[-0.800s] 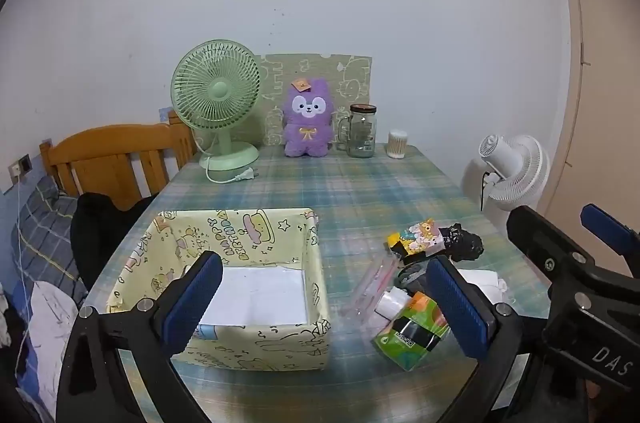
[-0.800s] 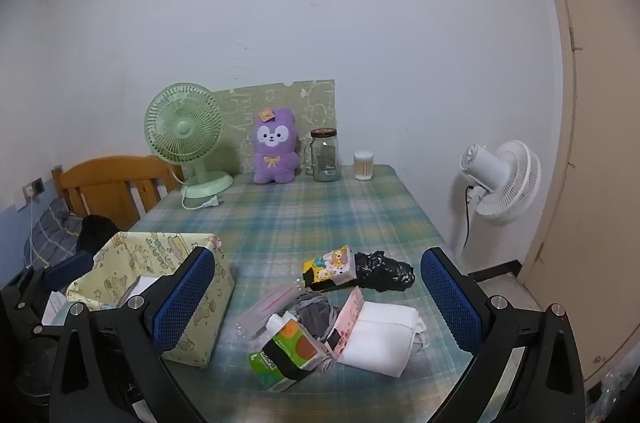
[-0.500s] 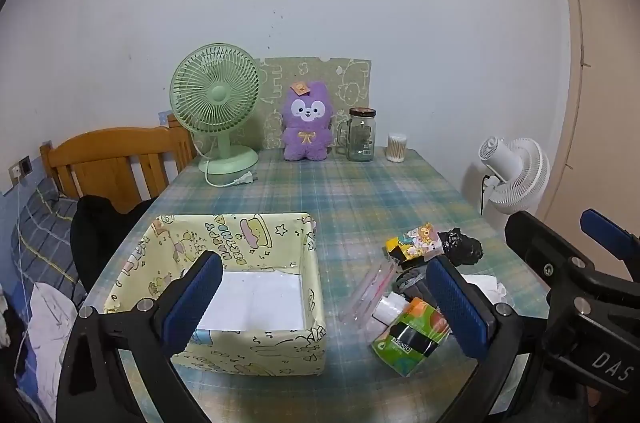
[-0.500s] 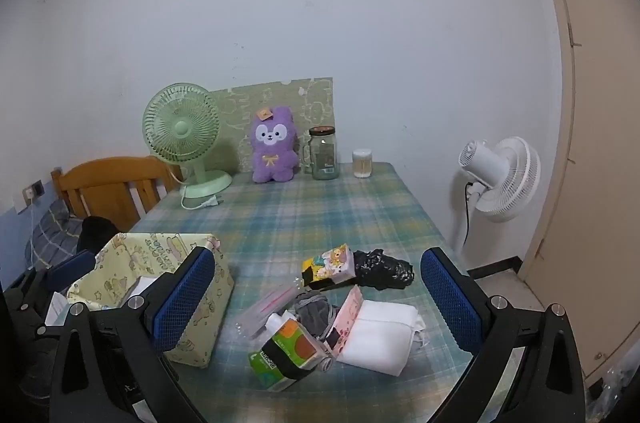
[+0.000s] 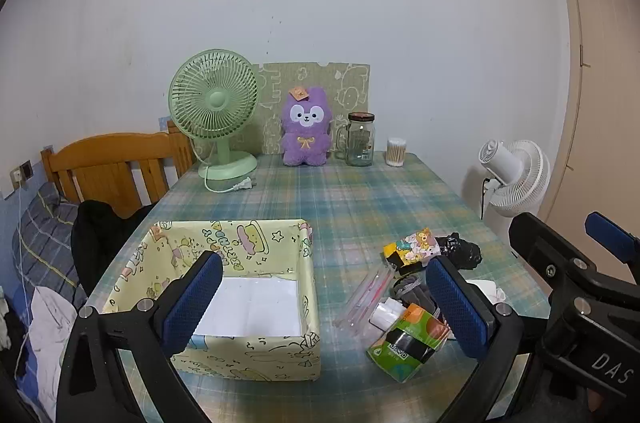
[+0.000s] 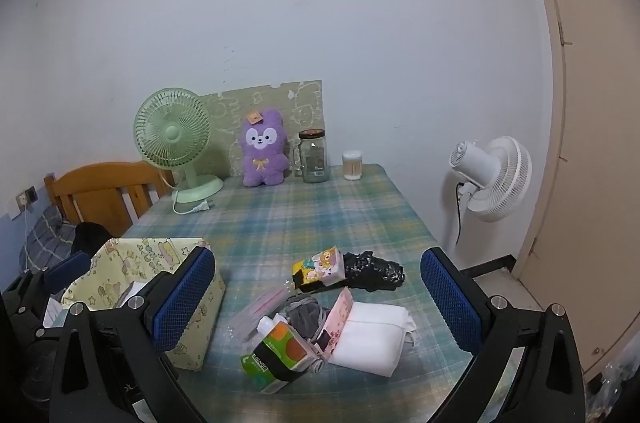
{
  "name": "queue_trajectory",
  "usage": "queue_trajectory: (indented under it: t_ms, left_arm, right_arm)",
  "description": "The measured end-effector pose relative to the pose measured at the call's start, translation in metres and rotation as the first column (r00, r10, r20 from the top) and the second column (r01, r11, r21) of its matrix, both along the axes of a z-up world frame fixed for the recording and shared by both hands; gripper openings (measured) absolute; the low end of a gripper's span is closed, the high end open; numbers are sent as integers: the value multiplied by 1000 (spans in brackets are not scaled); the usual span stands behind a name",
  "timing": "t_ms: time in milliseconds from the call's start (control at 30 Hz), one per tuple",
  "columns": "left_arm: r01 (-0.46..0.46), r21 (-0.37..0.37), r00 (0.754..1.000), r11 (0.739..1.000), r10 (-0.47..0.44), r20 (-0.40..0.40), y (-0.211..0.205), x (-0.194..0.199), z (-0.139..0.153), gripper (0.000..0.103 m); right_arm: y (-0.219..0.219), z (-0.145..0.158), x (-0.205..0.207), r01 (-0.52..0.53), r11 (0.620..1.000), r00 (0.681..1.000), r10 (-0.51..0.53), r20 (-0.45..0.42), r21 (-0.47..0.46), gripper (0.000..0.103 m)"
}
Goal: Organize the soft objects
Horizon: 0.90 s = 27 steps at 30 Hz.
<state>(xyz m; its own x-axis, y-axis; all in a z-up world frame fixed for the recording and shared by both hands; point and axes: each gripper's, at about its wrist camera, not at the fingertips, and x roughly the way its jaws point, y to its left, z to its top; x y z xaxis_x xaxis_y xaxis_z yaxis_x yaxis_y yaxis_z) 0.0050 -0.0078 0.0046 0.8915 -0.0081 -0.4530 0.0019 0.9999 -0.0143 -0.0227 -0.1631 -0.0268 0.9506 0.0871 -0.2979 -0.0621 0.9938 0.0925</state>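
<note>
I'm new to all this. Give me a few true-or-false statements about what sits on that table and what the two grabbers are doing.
1. The yellow fabric box is packed full. False: only a white liner shows inside.
2. The purple plush stands at the far edge of the table. True.
3. The left gripper holds the green tissue pack. False: it is open and holds nothing.
4. The right gripper is open. True.

Fabric box (image 5: 256, 303) left on table (image 5: 360, 199), pile of packets (image 6: 320, 307) right of it — plush toy (image 5: 306, 127) behind, between fan (image 5: 214, 111) and jar (image 5: 360, 139)
</note>
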Motion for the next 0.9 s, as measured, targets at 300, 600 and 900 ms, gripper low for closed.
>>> queue_trajectory:
  t_ms: [300,600,900]
  left_arm:
    - [4,4,1000,1000,-4,8,-1,0,3,103]
    - [7,6,1000,1000,-7,16,-2,-2,3,102]
    - [6,9,1000,1000,-7,26,-3,-5,3,102]
  right_arm:
    - [-1,2,-1,7,1000,1000,-7,10,-7,103]
    - [0,3,-2,8,1000,1000,-8,15,-4,103]
    - [0,5,-3,0,1000,1000,0,17,6,103]
